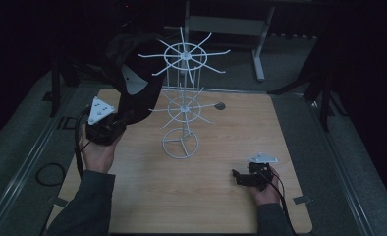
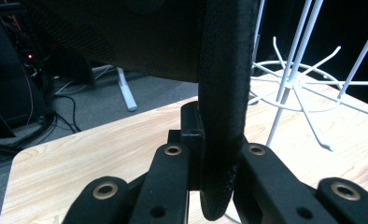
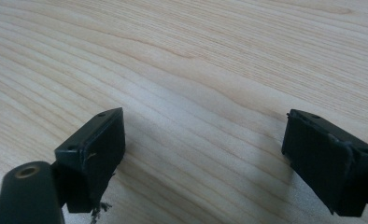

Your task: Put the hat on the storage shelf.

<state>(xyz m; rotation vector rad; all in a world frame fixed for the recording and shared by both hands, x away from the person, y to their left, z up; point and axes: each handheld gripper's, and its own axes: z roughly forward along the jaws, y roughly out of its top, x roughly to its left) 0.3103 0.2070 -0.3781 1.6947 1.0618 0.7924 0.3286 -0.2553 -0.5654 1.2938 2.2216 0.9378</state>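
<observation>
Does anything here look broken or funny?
Only a small thing: the right gripper has a frayed pad, with loose threads hanging off its lower edge above the table. The black cap and the white rack look fine.

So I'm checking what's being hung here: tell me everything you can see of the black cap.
The black cap is dark fabric with a stiff curved brim and a pale patch on its underside. It is held up in the air left of the white wire rack, near the upper ring of hooks. The left gripper is shut on the brim's stitched edge, which stands upright between the jaws. Whether it touches a hook cannot be told.
</observation>
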